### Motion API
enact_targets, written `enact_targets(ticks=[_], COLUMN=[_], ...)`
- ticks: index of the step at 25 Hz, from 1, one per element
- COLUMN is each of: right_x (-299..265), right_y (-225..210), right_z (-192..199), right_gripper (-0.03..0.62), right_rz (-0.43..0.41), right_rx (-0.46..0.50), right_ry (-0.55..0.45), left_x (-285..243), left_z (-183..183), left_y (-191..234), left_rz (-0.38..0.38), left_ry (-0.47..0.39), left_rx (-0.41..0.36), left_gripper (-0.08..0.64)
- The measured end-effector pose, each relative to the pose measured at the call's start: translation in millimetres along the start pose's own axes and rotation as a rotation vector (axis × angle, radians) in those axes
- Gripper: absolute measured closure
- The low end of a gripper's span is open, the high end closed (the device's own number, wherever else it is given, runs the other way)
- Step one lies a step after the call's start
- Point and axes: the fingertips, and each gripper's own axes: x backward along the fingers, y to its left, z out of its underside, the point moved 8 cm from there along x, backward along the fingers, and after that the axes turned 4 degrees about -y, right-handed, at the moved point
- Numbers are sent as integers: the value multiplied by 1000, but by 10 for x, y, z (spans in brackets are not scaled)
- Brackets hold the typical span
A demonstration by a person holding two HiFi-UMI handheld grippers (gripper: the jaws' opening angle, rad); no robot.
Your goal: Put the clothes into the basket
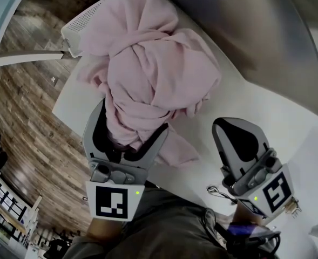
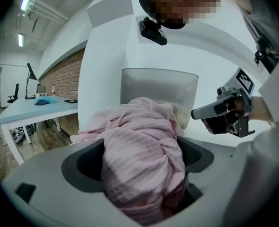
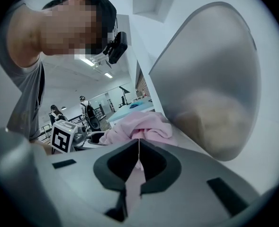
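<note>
At left, left gripper [image 1: 133, 117] with jaws spread wide, clamped on the near end of a bunched pink cloth [image 1: 153, 63]. Cloth heaped on the white surface [image 1: 245, 96], in front of the grey basket [image 1: 256, 31], not inside it. At right, right gripper [image 1: 229, 127] low over the surface, jaws pressed fully together, gripping nothing, near the cloth's edge.

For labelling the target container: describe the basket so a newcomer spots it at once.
On the white table, past the pink cloth, the basket fills the head view's upper right. It is the large frosted-grey tub with smooth walls, unlike the small white perforated object at the cloth's left.
</note>
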Motion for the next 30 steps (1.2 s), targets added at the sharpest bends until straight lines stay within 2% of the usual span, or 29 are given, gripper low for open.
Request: enact_targets(ticks=[5,10,22,30], right_x=[-47,-18,155,278], right_y=[53,81,93,180], right_z=[-58,-100,-140,-259], right_gripper=[581,581,581,583], right_rz=[-2,-2,23,30], right_rx=[-25,-9,-13,-18], right_ry=[-12,-19,-53,-115], left_x=[27,58,166,288], left_z=[-24,-45,-122,-284], left_y=[59,69,-15,-86], left_rz=[8,-2,-28,-29], left_ry=[-5,-31,-86,-136], left_rx=[-10,-8,-19,-53], left_gripper=[110,152,204,300])
